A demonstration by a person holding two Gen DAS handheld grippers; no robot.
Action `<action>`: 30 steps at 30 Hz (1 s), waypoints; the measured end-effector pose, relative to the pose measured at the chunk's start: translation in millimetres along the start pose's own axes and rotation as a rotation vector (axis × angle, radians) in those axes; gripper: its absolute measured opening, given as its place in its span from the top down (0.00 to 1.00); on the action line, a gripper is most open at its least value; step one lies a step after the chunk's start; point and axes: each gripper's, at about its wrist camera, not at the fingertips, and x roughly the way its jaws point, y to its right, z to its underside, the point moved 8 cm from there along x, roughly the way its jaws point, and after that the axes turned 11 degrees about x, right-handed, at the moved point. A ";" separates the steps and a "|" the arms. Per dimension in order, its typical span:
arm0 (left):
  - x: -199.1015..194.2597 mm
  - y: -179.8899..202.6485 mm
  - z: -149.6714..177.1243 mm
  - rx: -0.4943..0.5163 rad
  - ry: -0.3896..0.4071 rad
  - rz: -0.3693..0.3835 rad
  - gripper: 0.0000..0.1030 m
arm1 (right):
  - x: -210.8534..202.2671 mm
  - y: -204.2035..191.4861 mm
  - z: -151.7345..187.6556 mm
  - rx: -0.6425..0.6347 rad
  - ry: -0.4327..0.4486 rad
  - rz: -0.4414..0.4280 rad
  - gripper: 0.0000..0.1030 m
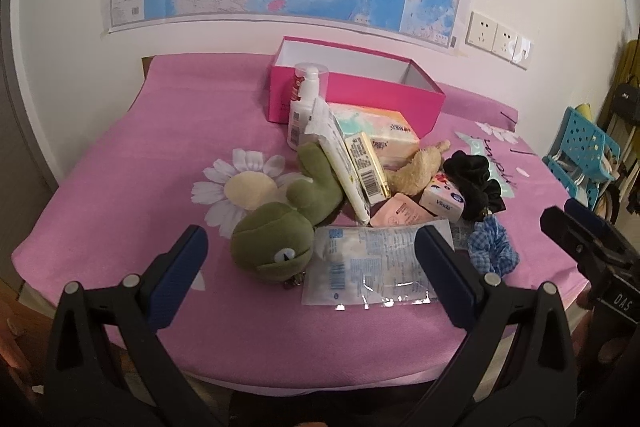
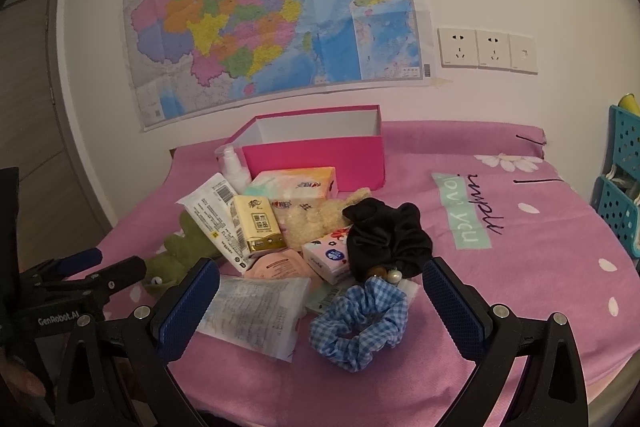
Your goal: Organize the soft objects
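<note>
Right wrist view showed the right gripper point(image 2: 320, 301) spread wide and empty, the blue checked scrunchie point(image 2: 360, 325) lying flat on the pink bedspread point(image 2: 540, 267) between its jaws. The left gripper point(image 1: 312, 259), also open and empty, framed the frog toy point(image 1: 280, 239) head-first, body running away toward the pink box point(image 1: 360, 95) beyond.
</note>
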 end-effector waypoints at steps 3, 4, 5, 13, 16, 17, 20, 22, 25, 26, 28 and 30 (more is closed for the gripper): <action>-0.5 -8.1 1.5 -0.017 0.012 0.003 0.00 | -0.9 1.2 2.4 0.007 -0.009 -0.019 0.00; -0.6 -9.7 1.5 -0.019 0.015 0.005 0.00 | -0.8 1.8 2.5 0.009 -0.012 -0.023 0.00; -0.6 -10.8 1.7 -0.019 0.017 0.011 0.03 | -1.0 2.0 3.1 0.008 -0.011 -0.027 0.00; 9.8 -5.3 7.8 0.022 -0.006 0.034 0.21 | 1.1 2.5 8.1 0.003 -0.019 -0.040 0.00; 14.9 -3.5 12.1 0.024 -0.022 0.045 0.23 | 7.5 7.7 14.0 0.005 -0.053 -0.030 0.13; 15.2 -1.5 13.1 0.029 -0.021 0.055 0.23 | 9.9 9.8 16.3 0.010 -0.067 -0.030 0.16; 14.5 11.4 14.7 0.065 -0.011 0.097 0.23 | 17.0 17.8 21.8 0.024 -0.098 -0.019 0.18; 14.8 24.6 14.3 0.089 -0.006 0.136 0.23 | 20.4 21.3 25.4 0.023 -0.116 -0.017 0.18; 16.9 48.2 11.5 0.121 0.001 0.206 0.23 | 28.5 28.7 31.0 0.031 -0.155 -0.010 0.18; 17.8 54.0 10.4 0.130 0.003 0.218 0.23 | 32.6 32.6 33.2 0.035 -0.171 0.001 0.18; 21.0 66.4 7.8 0.148 -0.001 0.246 0.23 | 37.9 37.8 35.6 0.046 -0.190 0.003 0.18; 23.9 76.5 3.7 0.161 0.001 0.265 0.23 | 43.2 43.7 36.5 0.058 -0.202 0.014 0.18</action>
